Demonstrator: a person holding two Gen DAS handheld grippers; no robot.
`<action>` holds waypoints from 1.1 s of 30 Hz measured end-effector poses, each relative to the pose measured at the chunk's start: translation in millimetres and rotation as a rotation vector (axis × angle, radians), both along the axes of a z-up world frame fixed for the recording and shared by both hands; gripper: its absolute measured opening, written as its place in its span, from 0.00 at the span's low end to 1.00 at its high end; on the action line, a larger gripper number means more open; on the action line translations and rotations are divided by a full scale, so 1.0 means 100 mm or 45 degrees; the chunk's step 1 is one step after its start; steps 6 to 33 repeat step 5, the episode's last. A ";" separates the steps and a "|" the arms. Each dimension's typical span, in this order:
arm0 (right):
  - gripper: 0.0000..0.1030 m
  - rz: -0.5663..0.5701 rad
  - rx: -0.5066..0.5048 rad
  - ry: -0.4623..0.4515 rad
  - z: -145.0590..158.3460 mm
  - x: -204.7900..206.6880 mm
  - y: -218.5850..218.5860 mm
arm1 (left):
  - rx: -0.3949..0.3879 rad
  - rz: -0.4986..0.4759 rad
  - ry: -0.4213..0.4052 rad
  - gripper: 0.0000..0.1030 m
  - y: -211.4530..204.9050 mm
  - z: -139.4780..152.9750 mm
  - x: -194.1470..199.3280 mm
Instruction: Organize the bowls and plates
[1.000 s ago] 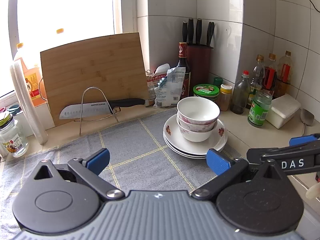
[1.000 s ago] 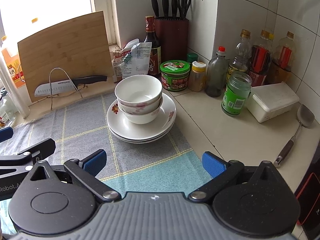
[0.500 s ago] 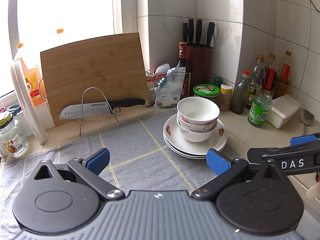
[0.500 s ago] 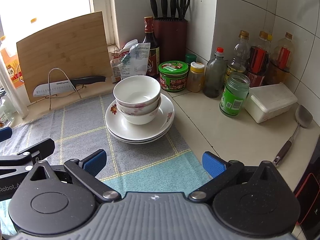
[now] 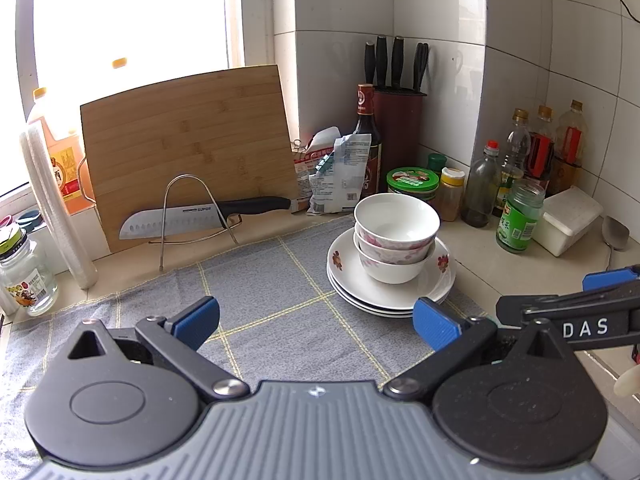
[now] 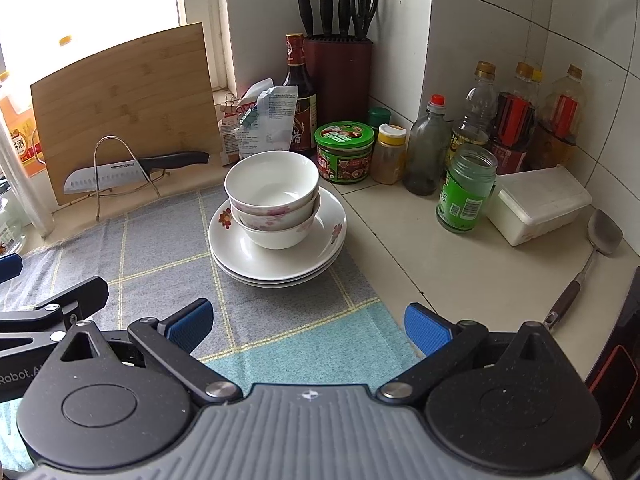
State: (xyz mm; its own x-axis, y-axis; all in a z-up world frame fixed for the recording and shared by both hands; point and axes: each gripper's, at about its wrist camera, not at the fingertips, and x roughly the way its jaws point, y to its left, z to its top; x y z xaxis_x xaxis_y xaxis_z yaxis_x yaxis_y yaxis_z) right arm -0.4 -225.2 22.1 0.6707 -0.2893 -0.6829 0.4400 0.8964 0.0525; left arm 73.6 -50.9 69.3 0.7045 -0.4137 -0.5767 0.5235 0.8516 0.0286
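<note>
Nested white bowls with pink flowers [image 5: 394, 236] [image 6: 274, 198] sit on a stack of white flowered plates [image 5: 352, 280] [image 6: 256, 260], on a grey checked cloth [image 5: 276, 296] [image 6: 160, 248]. My left gripper [image 5: 316, 320] is open and empty, low over the cloth, near and left of the stack. My right gripper [image 6: 306, 326] is open and empty, in front of the stack. Each gripper shows at the edge of the other's view.
A bamboo cutting board [image 5: 188, 148] and a knife on a wire rack [image 5: 200, 220] stand at the back left. A knife block [image 6: 338, 76], sauce bottles, jars [image 6: 466, 188], a white box [image 6: 540, 204] and a spatula [image 6: 588, 256] crowd the right corner. A glass jar [image 5: 24, 276] stands at far left.
The right gripper's view has shifted slightly, the stack sitting a little further left. The left gripper has barely moved. Both stay open.
</note>
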 end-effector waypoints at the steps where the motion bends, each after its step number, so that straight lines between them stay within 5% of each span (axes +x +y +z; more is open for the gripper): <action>1: 1.00 -0.001 -0.001 0.001 0.00 0.00 0.00 | 0.000 0.000 0.000 0.99 0.00 0.00 0.00; 33: 1.00 -0.008 -0.010 0.003 0.01 -0.01 0.02 | 0.000 -0.005 0.003 0.99 0.00 0.01 0.00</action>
